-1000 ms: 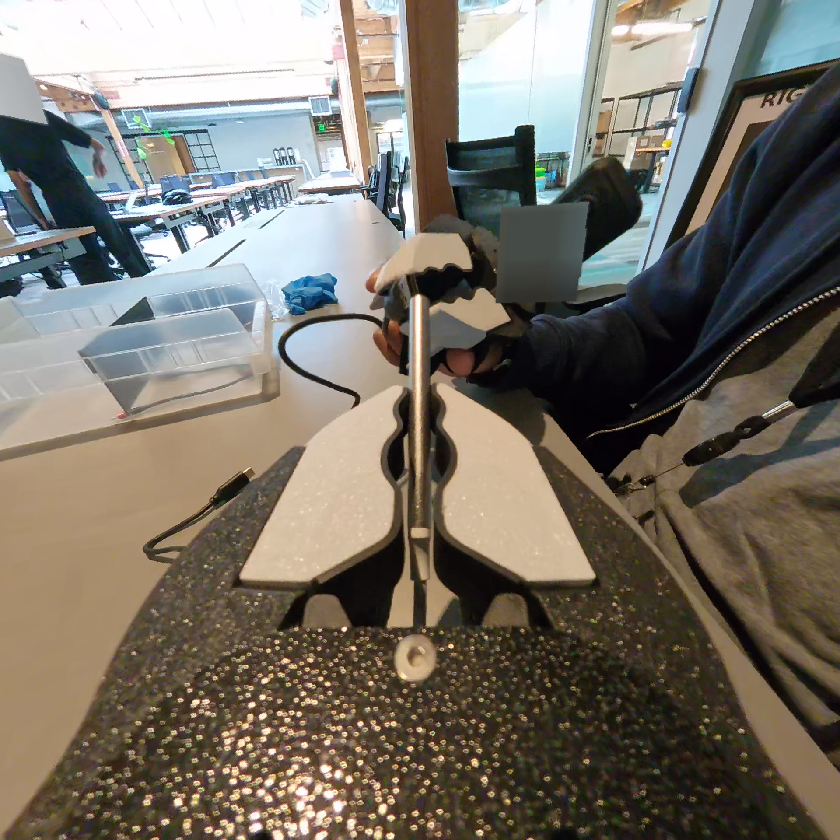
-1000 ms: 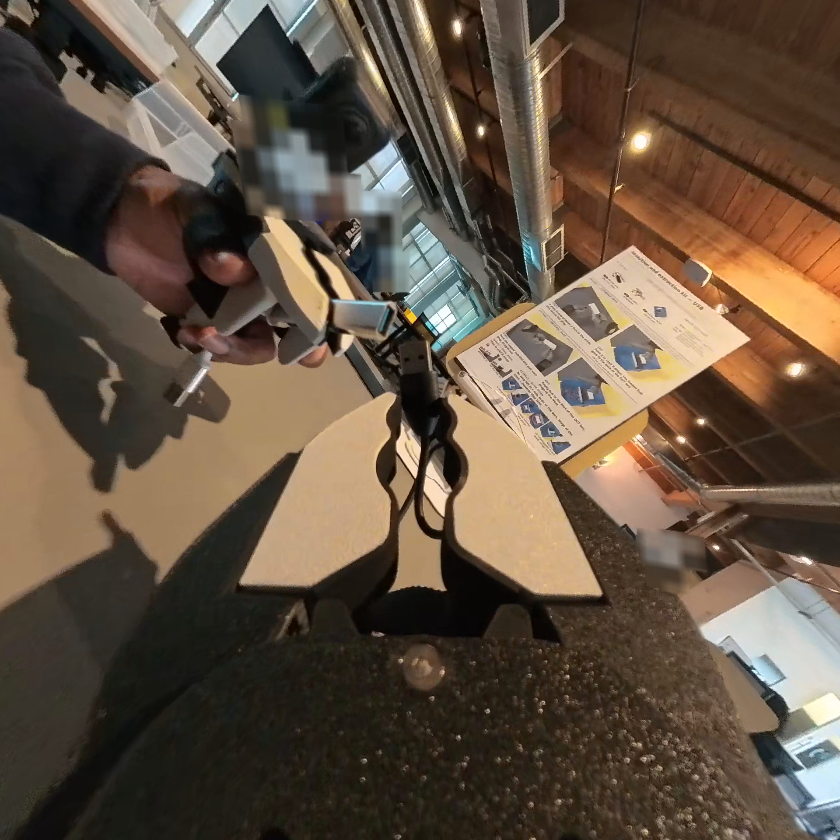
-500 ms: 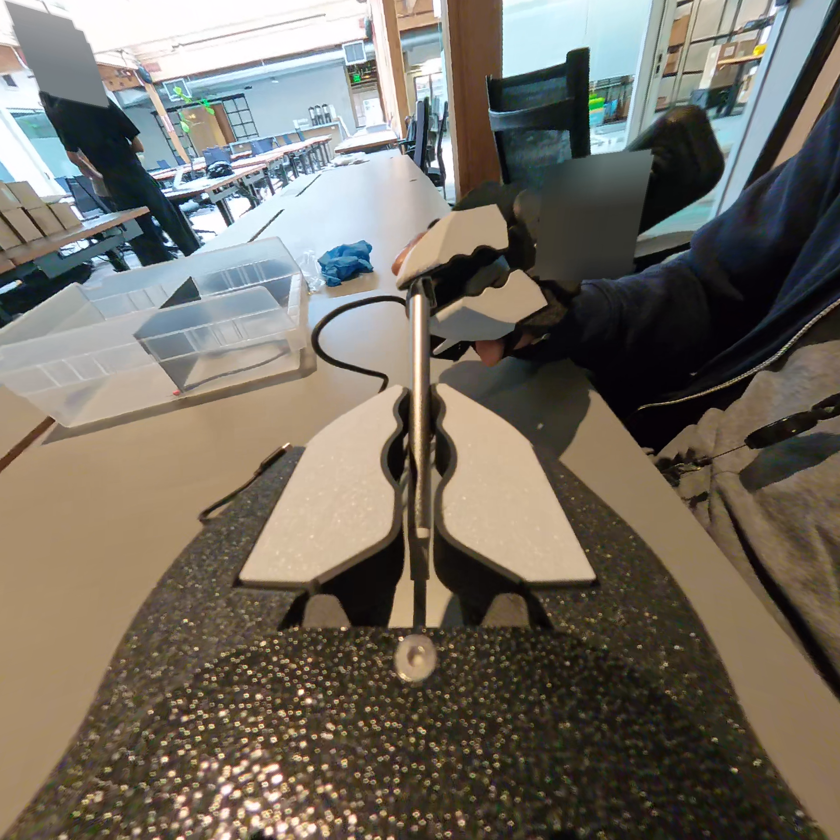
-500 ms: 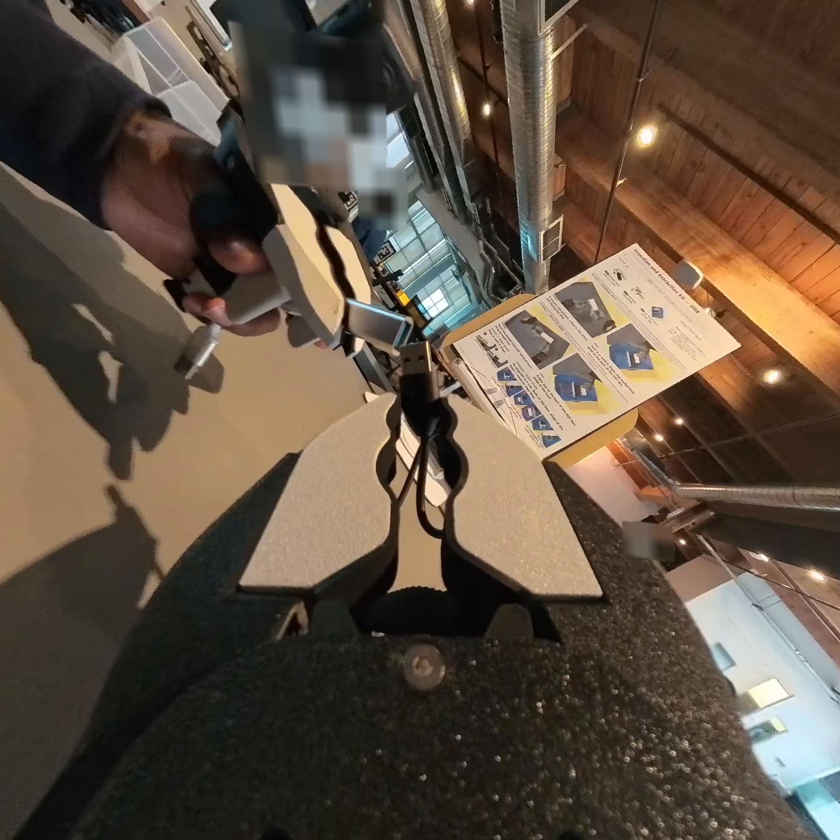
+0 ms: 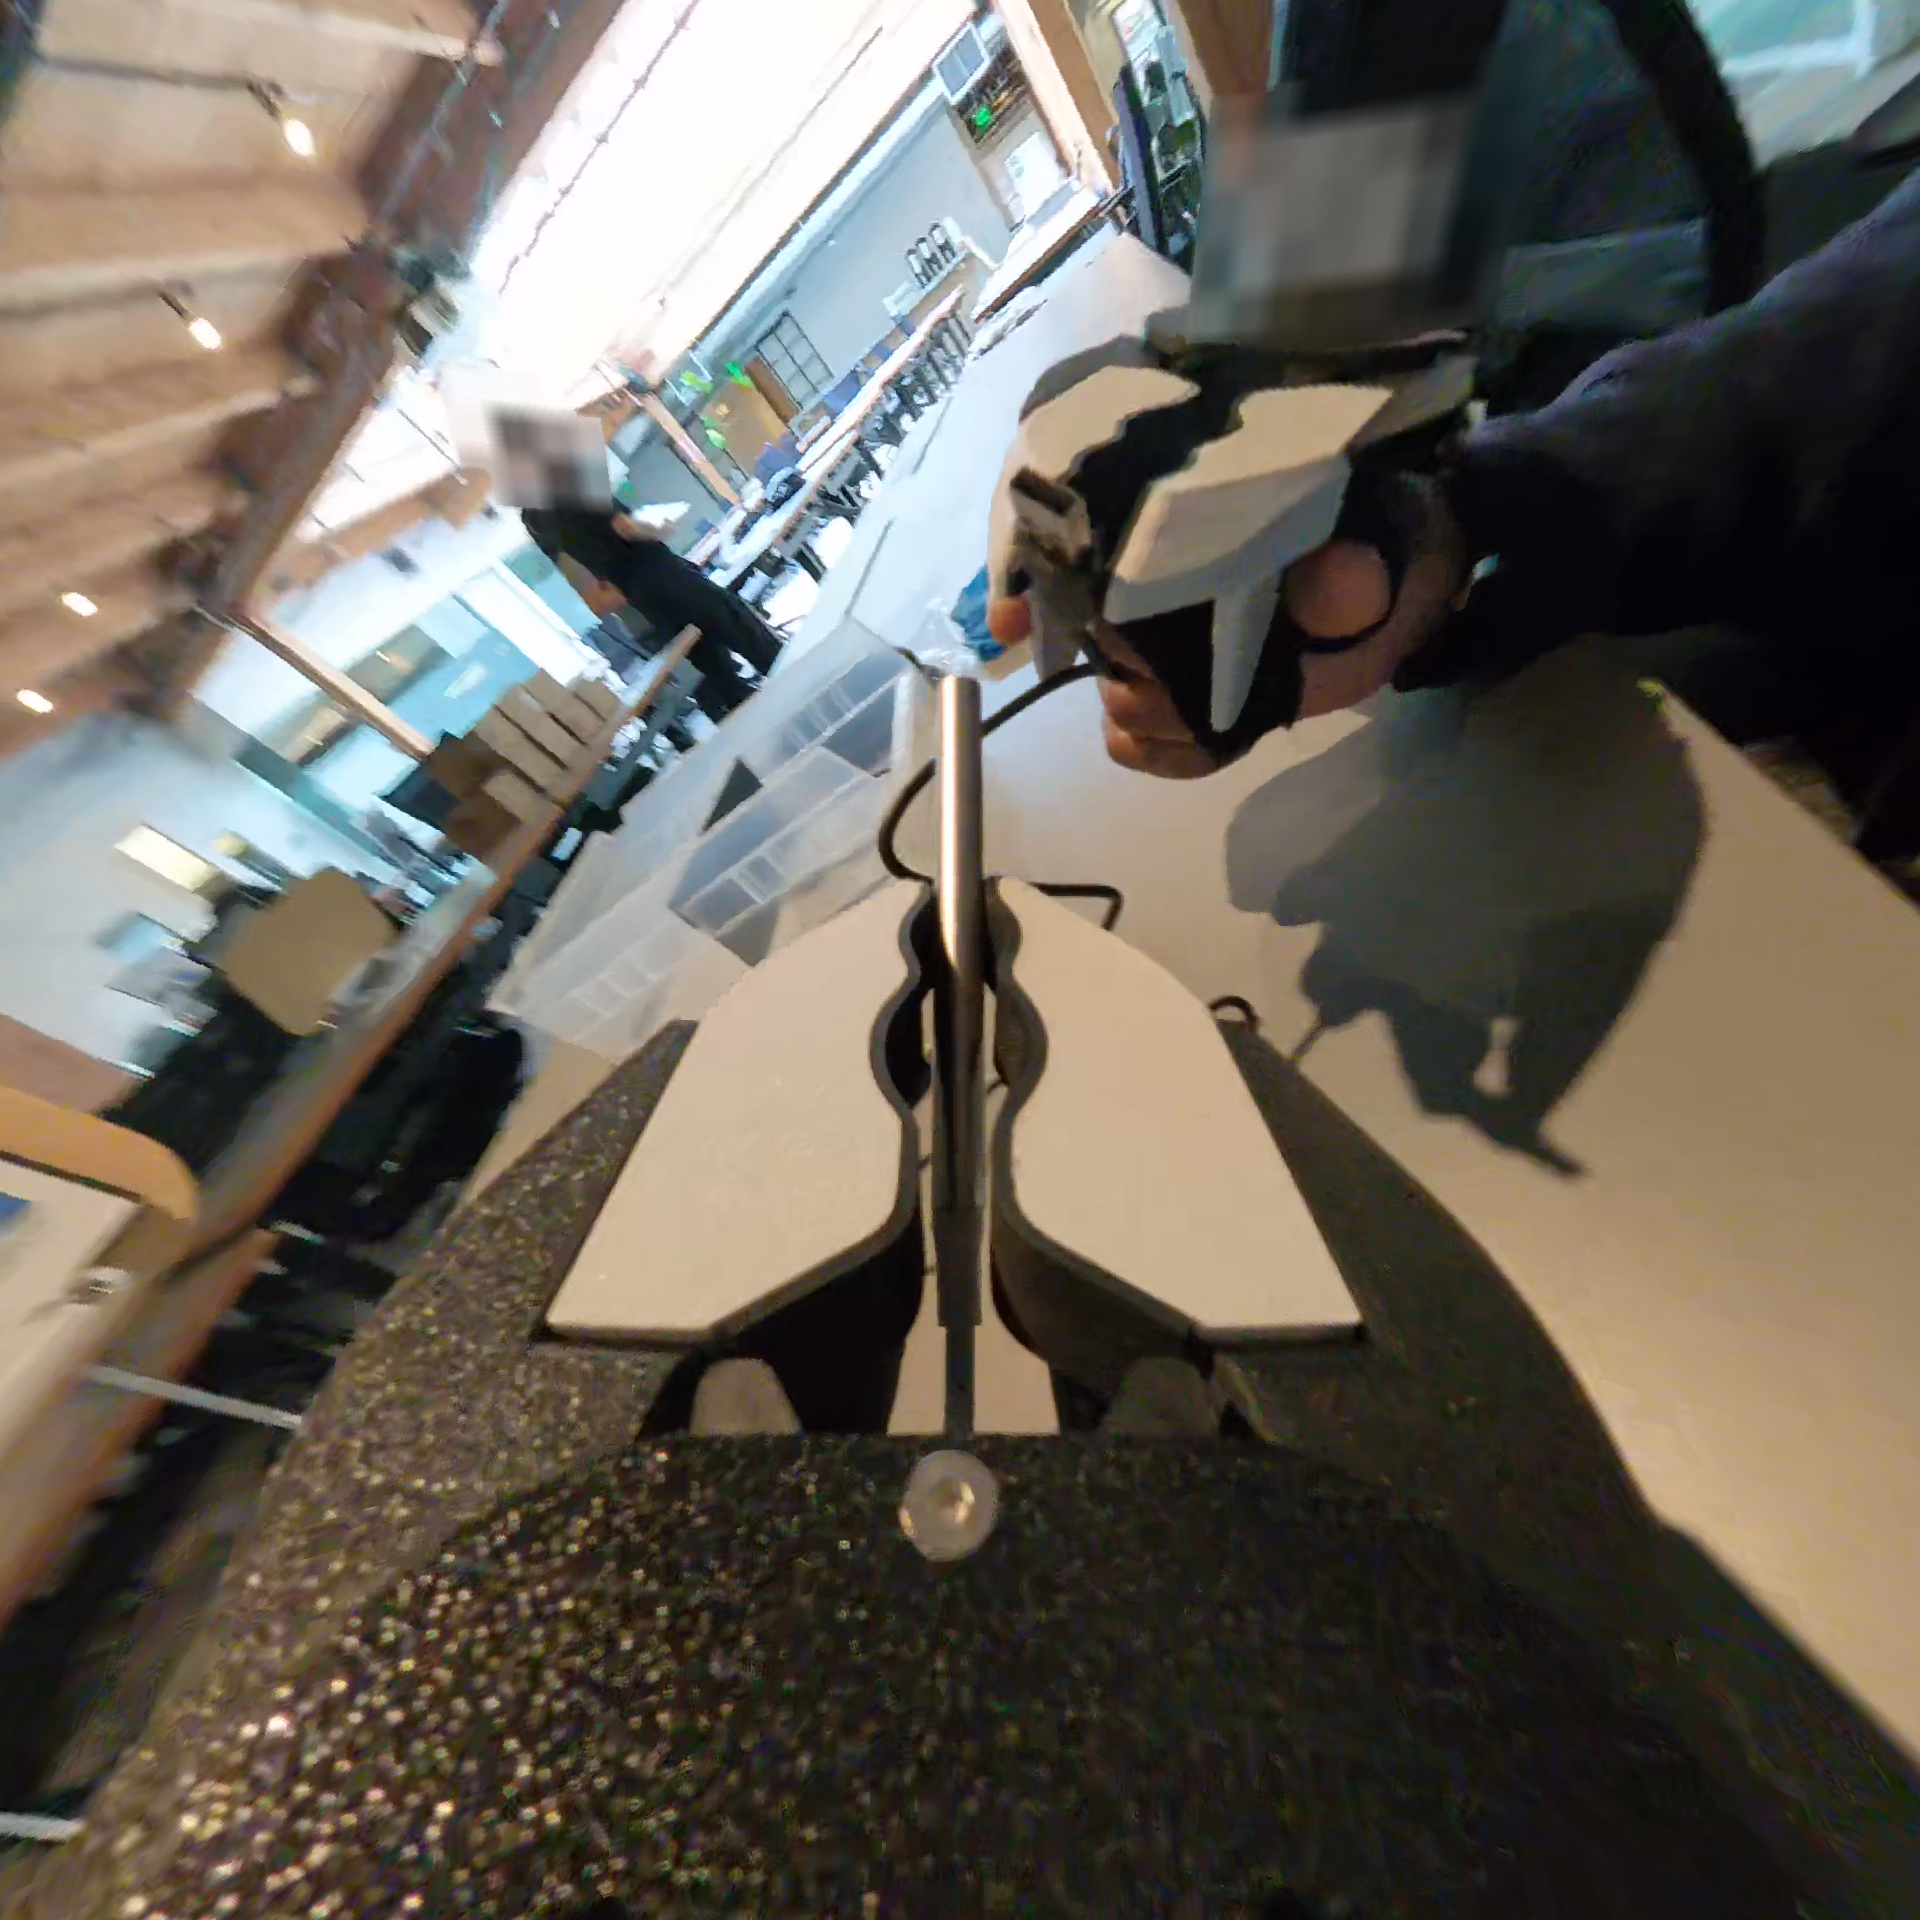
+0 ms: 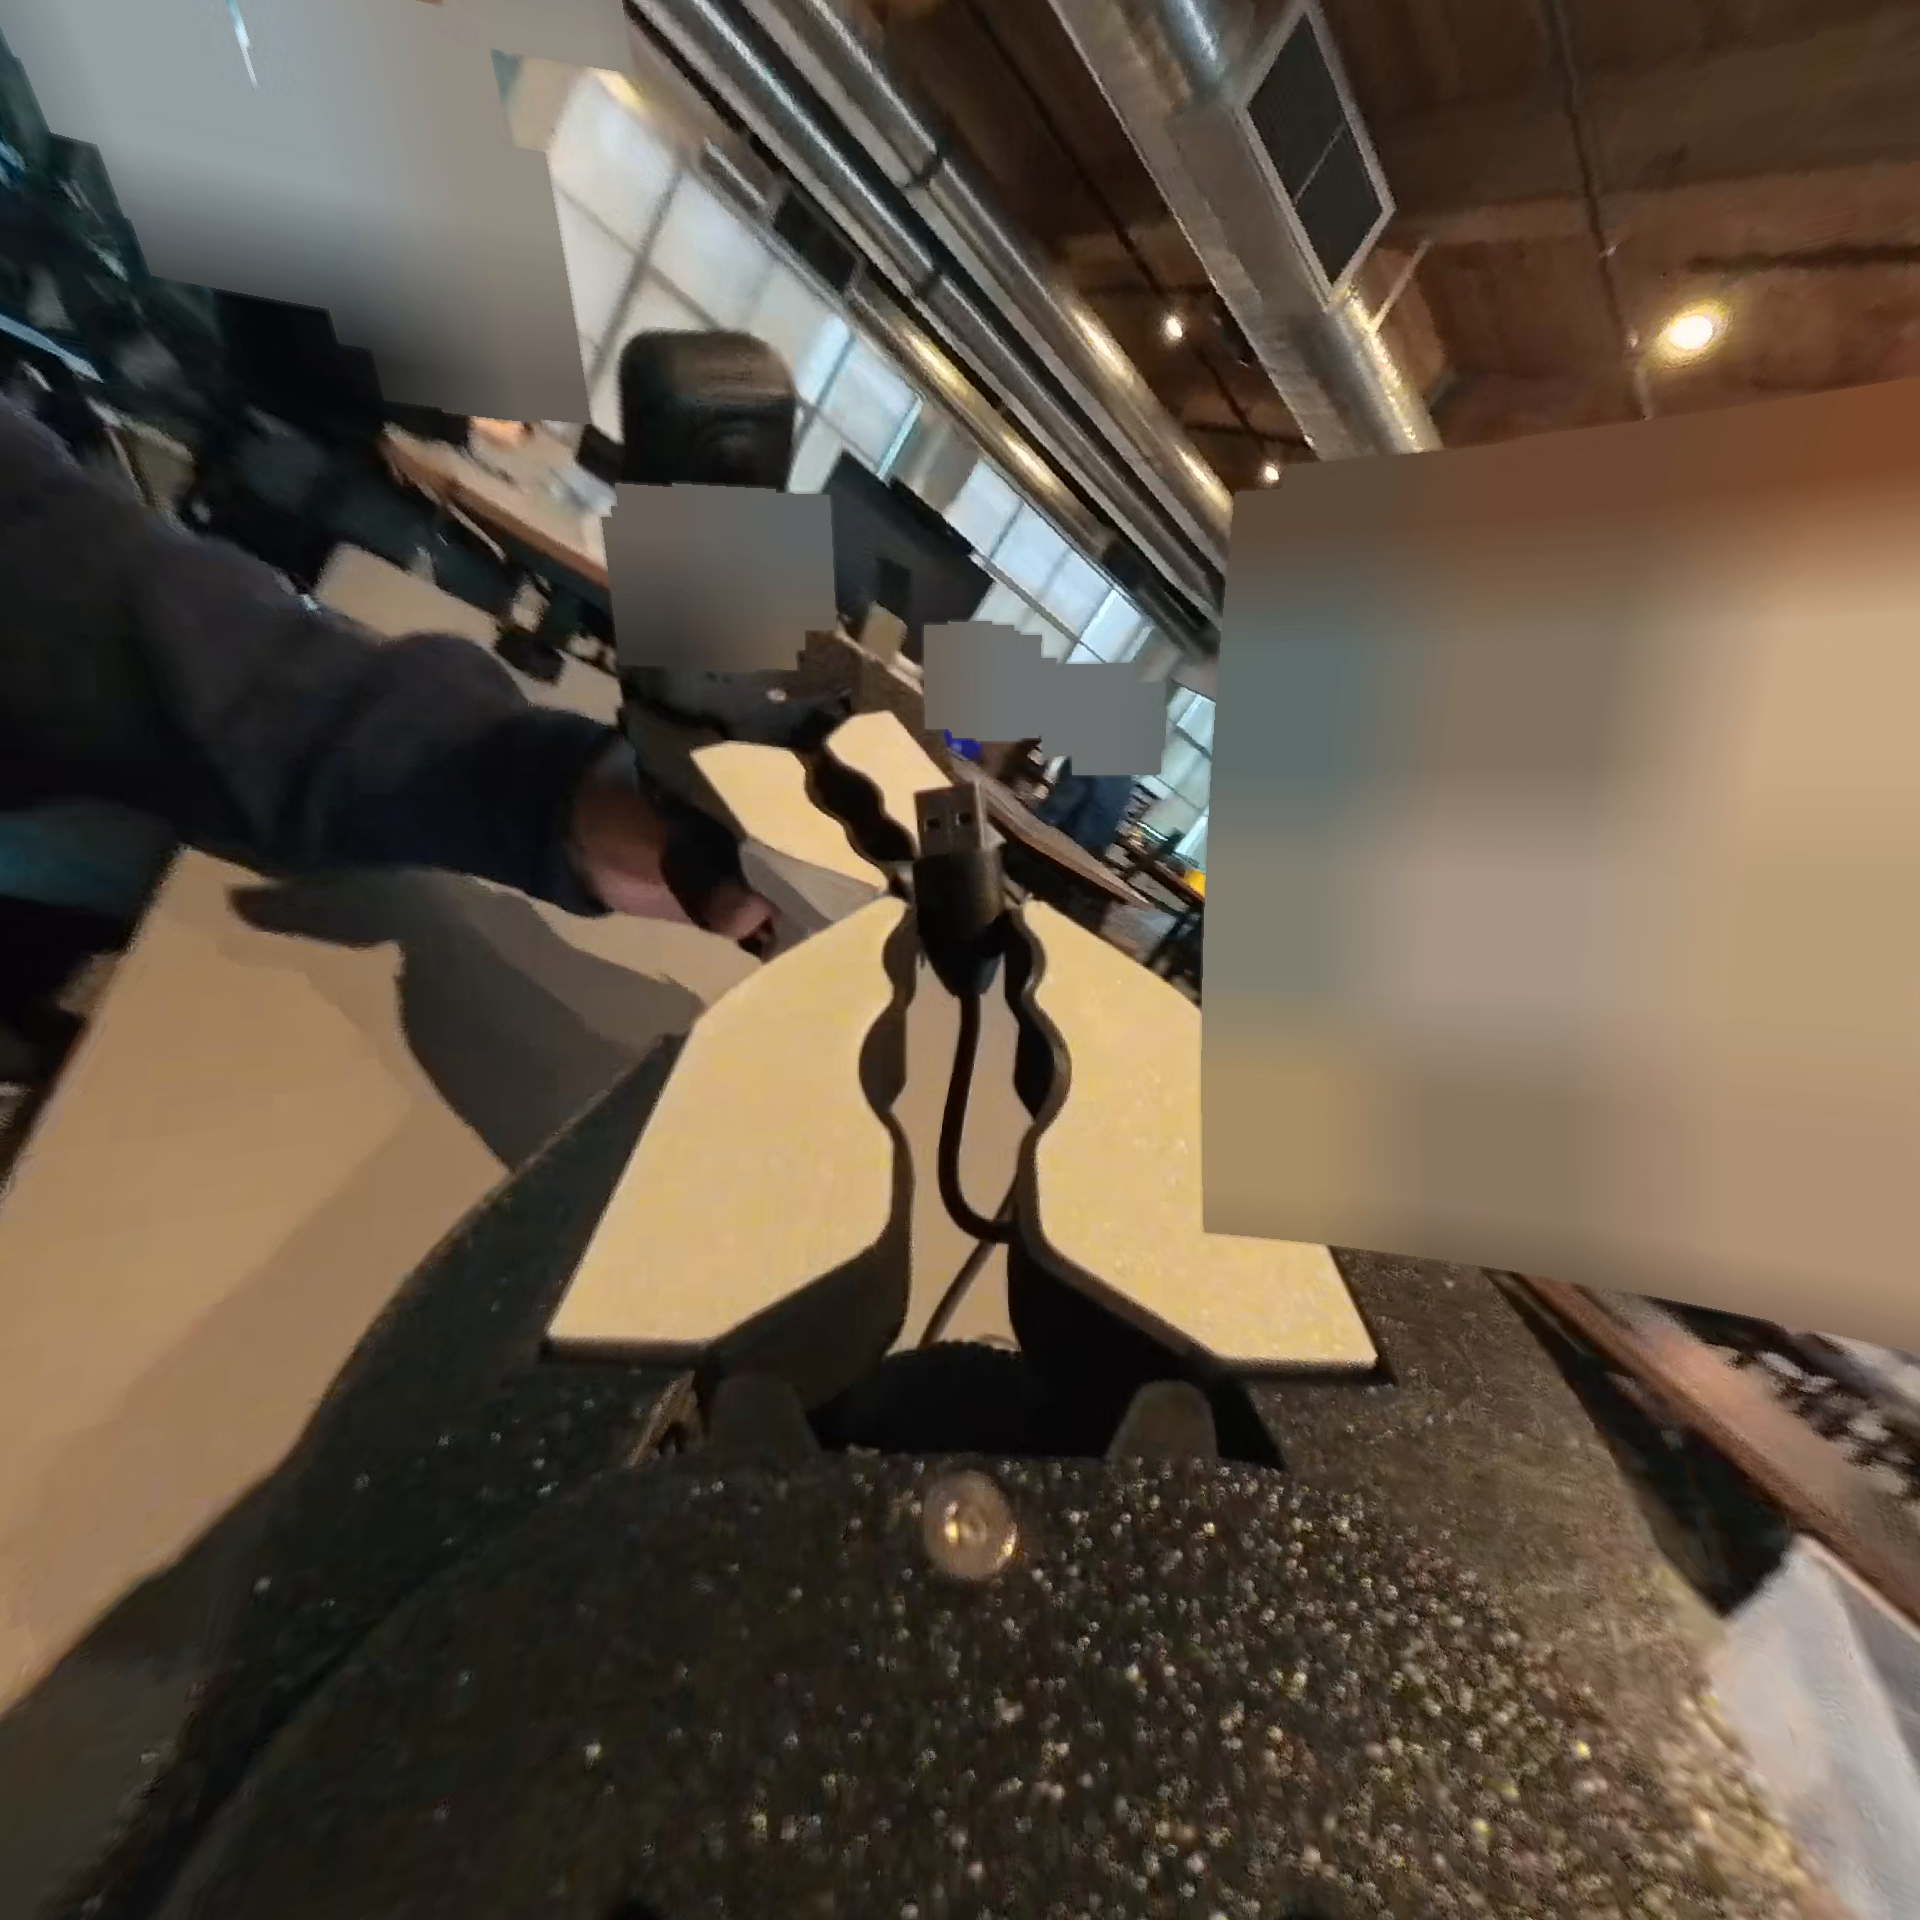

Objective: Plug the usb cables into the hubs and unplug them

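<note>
The left gripper (image 5: pixel 958 914) is squeezed tight on a thin silver hub (image 5: pixel 957 831), seen edge on, sticking up past its fingers. The right gripper (image 6: pixel 961 914) is pinched on the black plug (image 6: pixel 951 852) of a usb cable (image 6: pixel 954 1122), and its metal tip pokes out in front. In the left wrist view the right gripper (image 5: pixel 1081 520) shows farther off with the plug (image 5: pixel 1049 520) in it, held up in the air above the desk (image 5: pixel 1455 935), and the plug is apart from the hub. Half a second ago the plug's end sat right at the top of the hub; now there is a clear gap between them. Both views have also tipped over a lot since then, so the room leans to one side. The cable (image 5: pixel 1039 691) hangs down from the right gripper to the desk. Clear plastic boxes (image 5: pixel 769 831) sit on the desk behind the hub. A person in dark clothes (image 5: pixel 665 592) stands far back in the room. The pictures are a bit blurry.
</note>
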`<state>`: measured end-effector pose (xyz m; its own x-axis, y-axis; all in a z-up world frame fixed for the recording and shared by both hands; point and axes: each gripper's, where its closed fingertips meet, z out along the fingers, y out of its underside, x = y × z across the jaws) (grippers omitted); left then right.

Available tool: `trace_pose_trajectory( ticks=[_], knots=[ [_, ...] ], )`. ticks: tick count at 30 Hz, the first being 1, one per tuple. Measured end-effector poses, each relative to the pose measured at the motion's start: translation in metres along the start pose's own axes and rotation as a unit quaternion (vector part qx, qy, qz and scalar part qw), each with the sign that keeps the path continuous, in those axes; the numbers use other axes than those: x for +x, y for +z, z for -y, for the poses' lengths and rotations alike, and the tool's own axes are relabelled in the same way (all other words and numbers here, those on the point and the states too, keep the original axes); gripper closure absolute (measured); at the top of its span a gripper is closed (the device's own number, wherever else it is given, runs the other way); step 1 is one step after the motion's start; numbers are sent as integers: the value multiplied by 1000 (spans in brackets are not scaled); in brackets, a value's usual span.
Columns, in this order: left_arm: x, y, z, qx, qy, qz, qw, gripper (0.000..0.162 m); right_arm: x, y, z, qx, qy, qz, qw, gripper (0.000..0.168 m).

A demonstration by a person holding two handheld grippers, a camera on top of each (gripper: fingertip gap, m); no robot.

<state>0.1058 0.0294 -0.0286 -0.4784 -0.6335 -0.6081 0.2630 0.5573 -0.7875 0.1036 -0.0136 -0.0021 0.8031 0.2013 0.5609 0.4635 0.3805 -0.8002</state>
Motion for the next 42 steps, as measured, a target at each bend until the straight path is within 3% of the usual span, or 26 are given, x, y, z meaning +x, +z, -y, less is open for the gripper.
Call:
trace_pose_trajectory(
  ticks=[6, 12, 15, 21, 25, 29, 36, 42],
  knots=[
    [-1, 0, 7, -27, 141, 61, 988, 154, 5, -5, 5, 27, 91, 23, 995, 153],
    [-8, -2, 8, -78, 286, 137, 945, 155, 5, -5, 0, 21, 144, 45, 988, 153],
    [-13, -7, 14, -83, 320, 169, 928, 155, 5, -5, -1, 22, 168, 55, 984, 153],
    [-19, -10, 8, -97, 321, 178, 925, 155, 4, -2, -12, -9, 171, 54, 984, 153],
    [-21, -10, 0, -111, 313, 176, 927, 155, -2, -4, -55, -146, 79, 56, 985, 153],
    [-22, -10, -4, -114, 300, 174, 931, 155, -6, -28, -101, -274, 5, 89, 958, 153],
    [-15, -2, -10, -120, 295, 155, 935, 155, -22, -64, -125, -342, 11, 179, 922, 153],
    [-13, 0, -13, -122, 291, 150, 937, 155, -28, -81, -145, -398, -7, 200, 895, 152]
  ],
)
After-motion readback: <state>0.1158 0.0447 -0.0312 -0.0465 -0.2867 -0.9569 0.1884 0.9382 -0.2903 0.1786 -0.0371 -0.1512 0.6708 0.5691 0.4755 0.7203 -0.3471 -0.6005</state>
